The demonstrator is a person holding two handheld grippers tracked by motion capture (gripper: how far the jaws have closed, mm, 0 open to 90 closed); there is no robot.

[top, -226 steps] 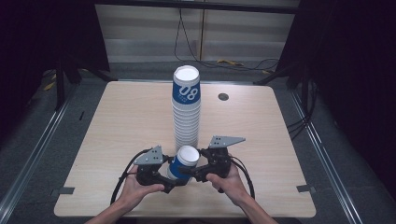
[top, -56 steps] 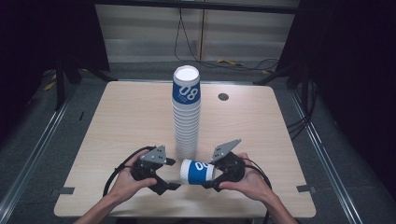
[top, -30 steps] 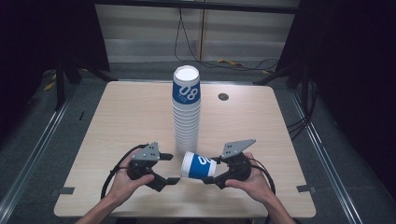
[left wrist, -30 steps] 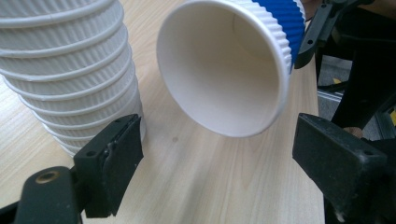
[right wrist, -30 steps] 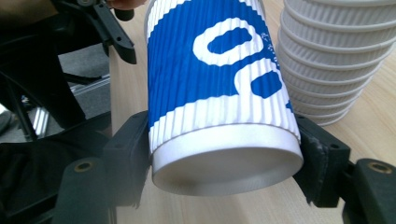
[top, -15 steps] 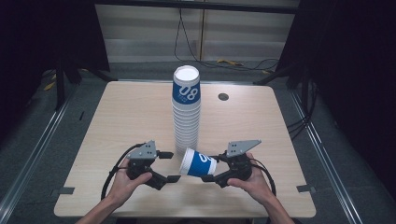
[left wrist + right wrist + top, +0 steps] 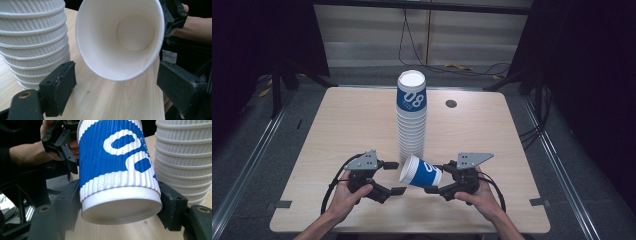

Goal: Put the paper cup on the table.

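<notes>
Light wood table (image 7: 362,125) on dark grey floor, black curtains either side, pale wall panels and cables behind. One small dark round disc (image 7: 451,103) near far edge. One tall stack of ribbed paper cups (image 7: 411,115) at table centre. One loose blue-and-white cup (image 7: 421,171) held on its side near front edge, mouth toward left gripper (image 7: 394,177). Right gripper (image 7: 435,179) clamped on cup base. Left gripper's jaws spread wide, gripping nothing.
</notes>
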